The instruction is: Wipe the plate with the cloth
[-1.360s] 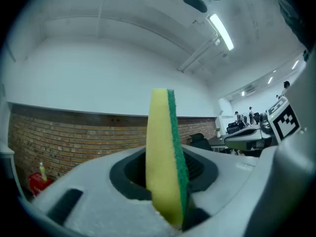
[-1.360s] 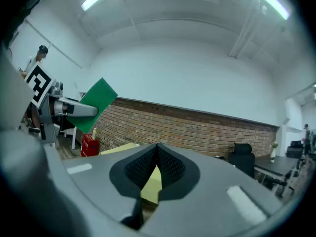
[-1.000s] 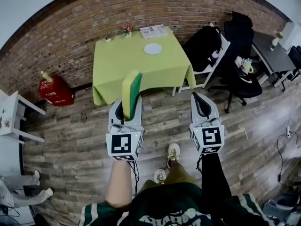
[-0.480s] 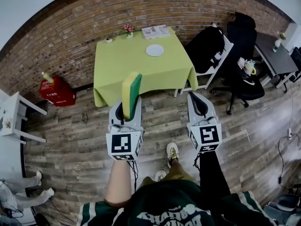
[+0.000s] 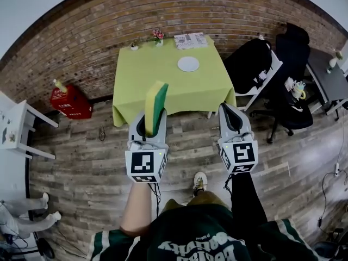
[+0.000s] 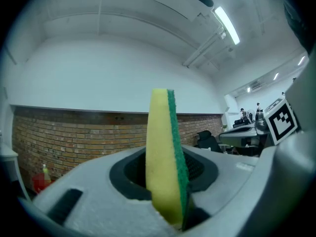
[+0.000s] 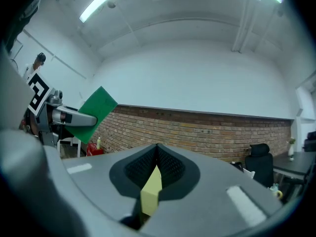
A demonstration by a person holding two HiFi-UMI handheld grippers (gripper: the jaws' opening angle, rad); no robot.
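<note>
fingers of our left gripper [image 5: 153,119] pinch a yellow-green sponge [image 5: 156,98] mid-frame; our right gripper [image 5: 229,111] sits closed, empty; plate [image 5: 188,64] upper centre.

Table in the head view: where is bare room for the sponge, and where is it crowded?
Bare: green tablecloth left of and nearer than the white plate. Crowded: far edge, with flowers, small pot and printed paper.
</note>
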